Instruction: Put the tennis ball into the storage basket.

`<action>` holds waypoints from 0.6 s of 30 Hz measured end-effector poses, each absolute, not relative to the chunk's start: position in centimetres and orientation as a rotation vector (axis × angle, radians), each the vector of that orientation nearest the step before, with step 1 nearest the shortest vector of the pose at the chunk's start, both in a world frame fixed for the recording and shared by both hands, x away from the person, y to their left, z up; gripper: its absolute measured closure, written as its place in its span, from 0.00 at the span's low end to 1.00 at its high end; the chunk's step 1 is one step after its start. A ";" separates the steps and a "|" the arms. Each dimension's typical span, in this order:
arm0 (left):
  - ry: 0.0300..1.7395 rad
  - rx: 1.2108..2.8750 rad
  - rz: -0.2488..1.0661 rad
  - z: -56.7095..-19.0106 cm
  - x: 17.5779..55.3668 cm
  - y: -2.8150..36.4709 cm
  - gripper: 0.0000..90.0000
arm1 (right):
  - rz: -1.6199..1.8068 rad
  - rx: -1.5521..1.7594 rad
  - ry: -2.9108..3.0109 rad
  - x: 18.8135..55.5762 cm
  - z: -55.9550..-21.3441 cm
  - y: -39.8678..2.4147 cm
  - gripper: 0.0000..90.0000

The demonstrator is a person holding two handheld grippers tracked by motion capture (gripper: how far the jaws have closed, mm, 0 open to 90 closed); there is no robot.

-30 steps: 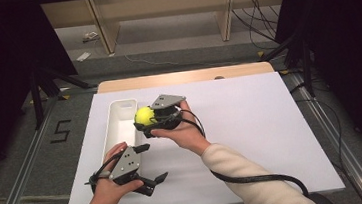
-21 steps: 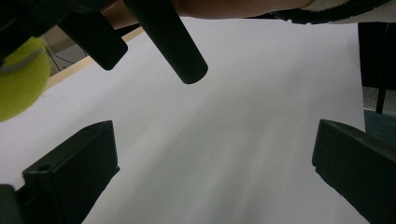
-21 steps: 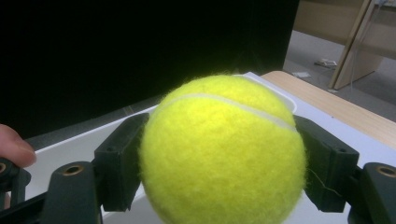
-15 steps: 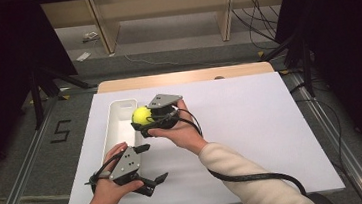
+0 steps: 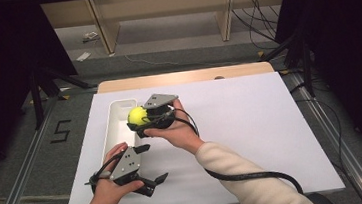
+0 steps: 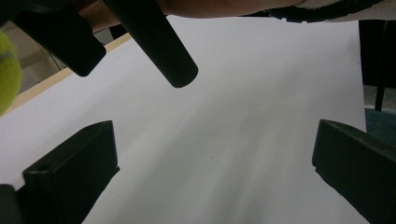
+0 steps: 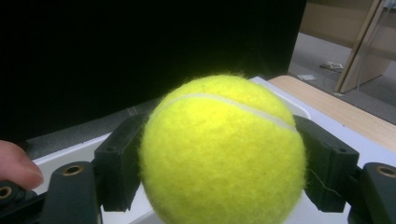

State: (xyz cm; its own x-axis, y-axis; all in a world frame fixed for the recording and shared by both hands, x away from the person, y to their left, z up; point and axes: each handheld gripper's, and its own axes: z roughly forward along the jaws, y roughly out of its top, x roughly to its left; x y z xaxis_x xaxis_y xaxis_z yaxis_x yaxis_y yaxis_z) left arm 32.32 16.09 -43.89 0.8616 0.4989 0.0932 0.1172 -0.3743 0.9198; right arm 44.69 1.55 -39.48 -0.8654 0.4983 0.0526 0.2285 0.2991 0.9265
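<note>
Resting wide open near the table's front edge, left gripper (image 5: 148,169) holds nothing | right gripper (image 5: 140,121) clamps fuzzy yellow-green tennis ball (image 5: 138,116) at the rim of long white plastic tray (image 5: 112,126); pick-up looks done, release into tray judged left | floor marking "5" (image 5: 60,131); ball shows no readable brand

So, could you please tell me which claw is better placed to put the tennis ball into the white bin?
The right claw. It is shut on the tennis ball at the white bin's rim. The left claw is open, holds nothing and sits nearer the person.
</note>
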 end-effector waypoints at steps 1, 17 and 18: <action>0.455 1.934 0.434 -43.9 32.3 16.1 0.00 | 1.594 0.662 2.322 44.7 -39.5 1.6 0.29; 0.449 1.938 0.435 -43.9 32.3 16.0 0.00 | 1.598 0.633 2.329 44.7 -39.2 2.4 0.29; 0.450 1.937 0.435 -43.9 32.3 16.0 0.00 | 1.598 0.631 2.330 44.8 -39.2 2.5 0.29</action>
State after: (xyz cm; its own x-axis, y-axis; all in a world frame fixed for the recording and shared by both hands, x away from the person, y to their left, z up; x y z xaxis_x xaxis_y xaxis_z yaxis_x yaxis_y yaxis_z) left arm 32.28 16.02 -43.92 0.8632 0.4956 0.0967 0.1140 -0.3778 0.9189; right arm 44.76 2.46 -39.21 -0.8763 0.4801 0.0408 0.2110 0.3061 0.9283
